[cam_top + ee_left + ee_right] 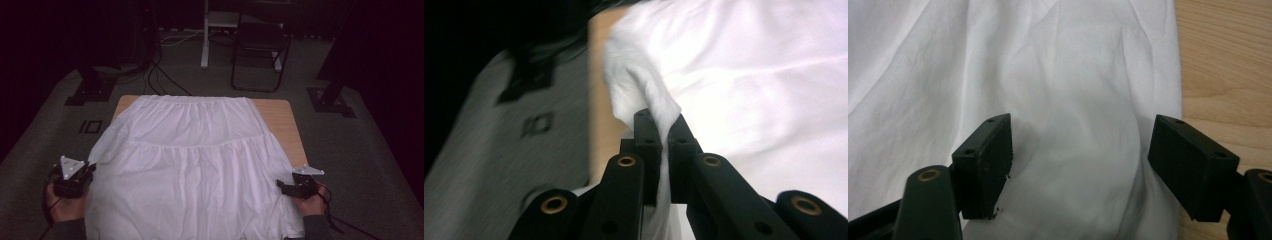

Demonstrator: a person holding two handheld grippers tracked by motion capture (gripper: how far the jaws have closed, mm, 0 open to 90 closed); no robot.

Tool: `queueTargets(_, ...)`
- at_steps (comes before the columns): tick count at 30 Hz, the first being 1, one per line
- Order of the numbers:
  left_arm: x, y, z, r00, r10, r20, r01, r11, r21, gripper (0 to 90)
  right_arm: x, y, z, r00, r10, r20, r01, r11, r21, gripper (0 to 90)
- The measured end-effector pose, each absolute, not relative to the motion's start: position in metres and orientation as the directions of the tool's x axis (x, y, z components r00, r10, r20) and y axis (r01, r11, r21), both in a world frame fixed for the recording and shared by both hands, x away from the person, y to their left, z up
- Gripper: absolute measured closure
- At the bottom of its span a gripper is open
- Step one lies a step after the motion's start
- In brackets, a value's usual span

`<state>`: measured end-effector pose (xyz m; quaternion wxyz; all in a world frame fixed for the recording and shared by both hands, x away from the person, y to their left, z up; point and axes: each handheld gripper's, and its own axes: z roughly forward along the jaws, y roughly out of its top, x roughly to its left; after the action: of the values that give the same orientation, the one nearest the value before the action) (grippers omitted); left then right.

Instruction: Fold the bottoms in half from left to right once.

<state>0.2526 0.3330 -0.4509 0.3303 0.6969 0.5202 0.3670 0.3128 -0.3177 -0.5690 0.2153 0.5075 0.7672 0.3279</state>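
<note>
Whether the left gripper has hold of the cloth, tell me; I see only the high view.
Observer: Yes. In the left gripper view, the left gripper is shut on a pinched-up fold at the edge of the white skirt.
Operator: Now report the right gripper.
Observer: In the right gripper view, the right gripper is open. Its fingers stand wide apart over the skirt's edge, with the cloth lying loose between them, next to the bare wooden table.
</note>
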Motion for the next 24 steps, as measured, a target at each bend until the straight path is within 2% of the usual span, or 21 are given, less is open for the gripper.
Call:
queueTargets(7,0.267,0.266,-0.429,0.437,0.896,0.084,0.389,-0.272,0.88,87.2,0.313,-0.318,-0.569,-0.393,0.92,0.003,0.634,0.269,0.725,24.8)
queueTargets(14,0.292,0.175,-0.414,0.651,0.755,0.078,0.298,-0.348,0.889,87.3,0.313,-0.317,-0.57,-0.392,0.92,0.002,0.633,0.269,0.726,24.3)
queueTargets(15,0.292,0.175,-0.414,0.651,0.755,0.078,0.298,-0.348,0.889,87.3,0.313,-0.317,-0.57,-0.392,0.92,0.002,0.633,0.268,0.726,24.3)
queueTargets(16,0.296,0.144,-0.411,0.715,0.696,0.072,0.263,-0.363,0.894,87.3,0.313,-0.317,-0.57,-0.391,0.92,0.002,0.633,0.267,0.726,24.2)
queueTargets(19,0.297,0.096,-0.407,0.811,0.584,0.034,0.211,-0.346,0.914,87.4,0.313,-0.317,-0.57,-0.391,0.92,0.002,0.631,0.266,0.729,24.1)
queueTargets(23,0.296,0.037,-0.416,0.893,0.449,-0.012,0.183,-0.339,0.923,87.3,0.313,-0.317,-0.57,-0.391,0.92,0.001,0.628,0.267,0.731,24.1)
queueTargets(24,0.296,0.037,-0.416,0.893,0.449,-0.012,0.183,-0.339,0.923,87.3,0.313,-0.317,-0.57,-0.391,0.92,0.001,0.628,0.267,0.731,24.1)
